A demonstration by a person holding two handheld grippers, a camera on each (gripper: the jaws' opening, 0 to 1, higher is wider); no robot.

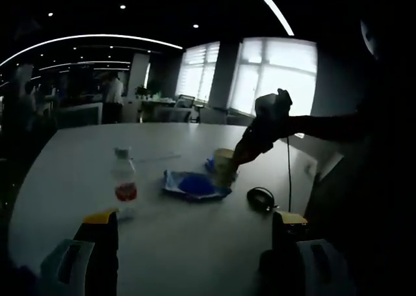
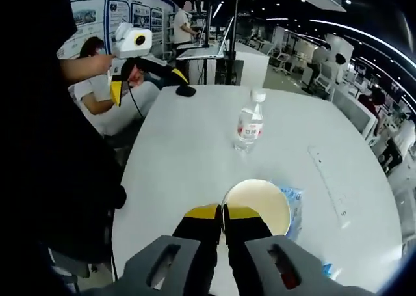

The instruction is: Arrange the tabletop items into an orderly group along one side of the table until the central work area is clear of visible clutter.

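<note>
Right gripper [image 2: 223, 213] jaws pinched on rim of round cream paper cup [image 2: 260, 205], clear plastic bottle [image 2: 249, 123] upright on smooth white table [image 2: 175, 153], crinkled blue wrapper [image 1: 192, 184] beside cup, left gripper [image 1: 195, 228] jaws wide apart, holding nothing.

No legible text anywhere

The water bottle [image 2: 249, 127] on the table [image 2: 195, 153] carries a red-and-white label whose print is too small to read, and the wall posters [image 2: 120, 13] show blue headings and panels, all blurred beyond reading.
</note>
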